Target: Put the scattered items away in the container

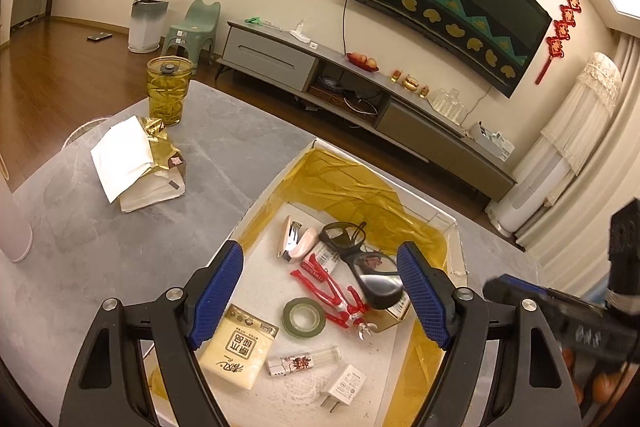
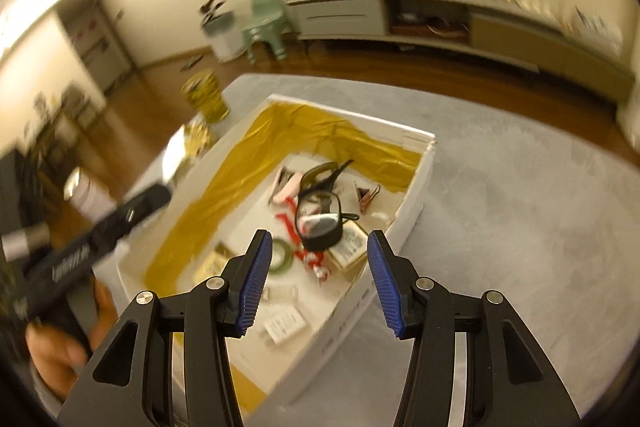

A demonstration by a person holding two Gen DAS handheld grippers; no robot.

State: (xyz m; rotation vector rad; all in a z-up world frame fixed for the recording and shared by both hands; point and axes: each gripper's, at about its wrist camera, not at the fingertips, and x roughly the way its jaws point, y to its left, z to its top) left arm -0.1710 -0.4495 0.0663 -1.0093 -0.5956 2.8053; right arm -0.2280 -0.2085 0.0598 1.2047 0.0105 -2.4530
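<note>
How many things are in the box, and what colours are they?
Red: 1, toy figure
Green: 1, tape roll
Pink: 1, stapler
Black: 1, glasses
White: 1, charger plug
Yellow: 1, tissue pack
Total: 6 in the box

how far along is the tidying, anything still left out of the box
Mostly done: the white gold-lined box already holds the black glasses, green tape roll, pink stapler and white charger plug. Both grippers hover with open, empty jaws. Left out: the gold foil packet and the amber glass jar.
</note>
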